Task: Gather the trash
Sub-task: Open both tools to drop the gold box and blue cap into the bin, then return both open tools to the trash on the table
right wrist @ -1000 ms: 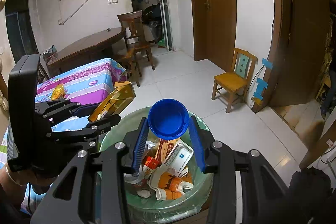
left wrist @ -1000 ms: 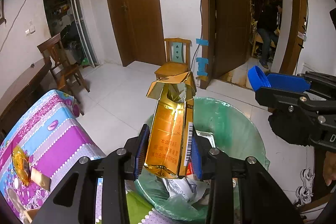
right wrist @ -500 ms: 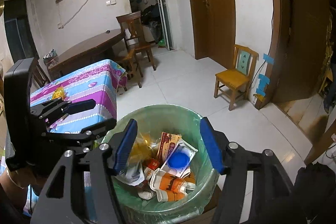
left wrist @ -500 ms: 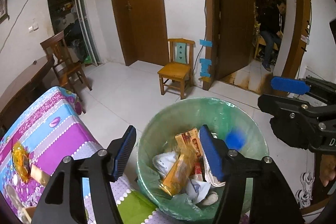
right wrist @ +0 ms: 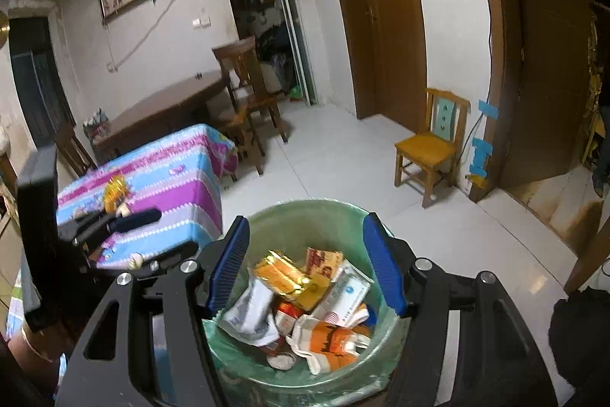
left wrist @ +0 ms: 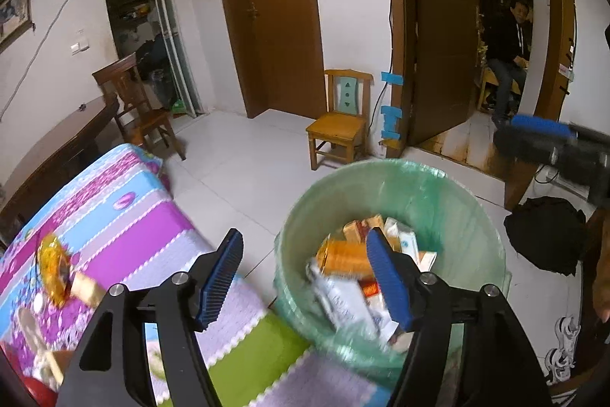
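A green-lined trash bin (left wrist: pixel 381 164) holds cartons, wrappers and a gold box (left wrist: pixel 343 254). My left gripper (left wrist: pixel 305 235) hovers over the bin's left rim and the edge of the colourful tablecloth (left wrist: pixel 114 216); its jaws are opening with nothing between them. My right gripper (right wrist: pixel 307 220) hangs open and empty straight over the bin (right wrist: pixel 305 205), above the gold box (right wrist: pixel 284 277). A crumpled gold wrapper (left wrist: pixel 51 266) lies on the cloth. The left gripper's fingers (right wrist: pixel 133 218) show at the left of the right wrist view.
A small wooden chair (left wrist: pixel 339 124) stands by the door frame. A dark dining table (right wrist: pixel 164 109) and chair sit behind the clothed table. A person sits beyond the open doorway (left wrist: pixel 507 63). A black bag (left wrist: pixel 545 231) lies on the floor right of the bin.
The left gripper let go of the gold box and the right let go of a blue cap; both fell into the bin. The left gripper then shifted left toward the table.
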Available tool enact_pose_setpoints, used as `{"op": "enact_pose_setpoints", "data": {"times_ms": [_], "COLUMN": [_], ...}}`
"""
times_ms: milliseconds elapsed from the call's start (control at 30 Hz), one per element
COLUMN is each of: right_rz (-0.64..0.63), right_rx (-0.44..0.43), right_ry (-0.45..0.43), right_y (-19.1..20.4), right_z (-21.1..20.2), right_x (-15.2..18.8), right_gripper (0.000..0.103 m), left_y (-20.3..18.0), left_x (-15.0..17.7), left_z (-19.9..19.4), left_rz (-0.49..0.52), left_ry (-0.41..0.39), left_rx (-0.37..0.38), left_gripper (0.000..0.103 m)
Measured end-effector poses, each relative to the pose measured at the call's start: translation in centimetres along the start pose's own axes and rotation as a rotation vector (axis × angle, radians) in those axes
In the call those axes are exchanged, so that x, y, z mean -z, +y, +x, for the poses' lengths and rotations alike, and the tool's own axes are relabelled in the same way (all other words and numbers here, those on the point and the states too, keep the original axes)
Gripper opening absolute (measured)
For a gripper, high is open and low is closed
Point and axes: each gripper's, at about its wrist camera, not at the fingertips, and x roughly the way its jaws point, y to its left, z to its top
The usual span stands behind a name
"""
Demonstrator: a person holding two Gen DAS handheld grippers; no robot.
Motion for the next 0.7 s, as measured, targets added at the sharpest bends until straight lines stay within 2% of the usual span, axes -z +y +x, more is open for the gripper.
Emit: {"op": "enact_pose_setpoints", "data": {"times_ms": [200, 300, 400, 533, 700], "right_rz": [0.030, 0.018, -0.040, -0.121, -0.241], "right_rx": [-0.068, -0.132, -0.186, -0.268, -0.348], "right_ry": [-0.051, -0.026, 0.015, 0.073, 0.118], "right_y": [2.4, 4.6, 7.8, 12.6, 18.3], "right_z": [0.2, 1.4, 3.2, 5.2, 6.0], "right_x": [1.8, 2.4, 2.9, 3.7, 5.4], "right_gripper": [0.064, 0.064, 0.064, 0.064, 0.066], "left_y": [2.5, 4.5, 7.2, 12.2, 17.5], "left_x": [4.8, 7.5, 10.1, 13.2, 15.7], "left_z": [-3.7, -6.5, -9.6, -13.8, -18.5], "left_rz": [-0.010, -0.036, -0.072, -0.178, -0.282], "left_ry": [0.001, -0.004, -0.027, -0.064, -0.120], "left_rx": [-0.015, -0.009, -0.035, -0.067, -0.154], "left_gripper": [0.074, 0.074, 0.076, 0.076, 0.077]}}
